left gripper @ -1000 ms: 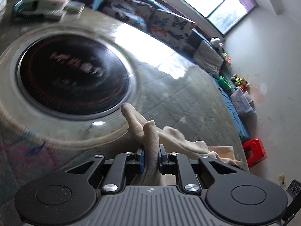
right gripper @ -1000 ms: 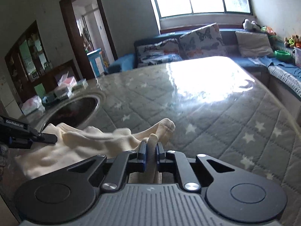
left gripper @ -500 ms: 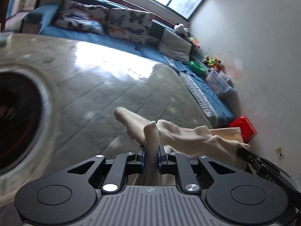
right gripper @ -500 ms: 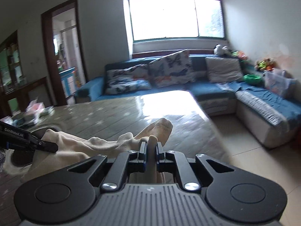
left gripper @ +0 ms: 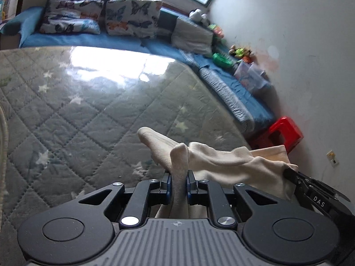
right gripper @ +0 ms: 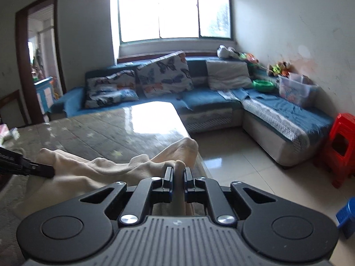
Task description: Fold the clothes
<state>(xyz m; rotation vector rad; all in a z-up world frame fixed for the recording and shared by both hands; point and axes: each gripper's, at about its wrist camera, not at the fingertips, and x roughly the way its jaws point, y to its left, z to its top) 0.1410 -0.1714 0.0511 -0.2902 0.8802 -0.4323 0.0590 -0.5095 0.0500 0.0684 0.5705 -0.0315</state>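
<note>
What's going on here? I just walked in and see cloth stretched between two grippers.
A person is folding a cream garment with two handheld grippers. The left gripper pinches a bunched fold of it, its jaws having just eased open slightly with the cloth still between them. The right gripper is clamped on another bunch of the same cloth. The garment hangs between them over the quilted grey table, near its edge, with the blue sofa beyond.

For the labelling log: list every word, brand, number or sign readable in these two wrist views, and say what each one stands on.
"DAS": white letters on the black body of the right gripper, at the lower right of the left wrist view.
Unreadable: a blurred white marking on the left gripper, at the left edge of the right wrist view.
Nothing else: no text on the cream garment or the table.
</note>
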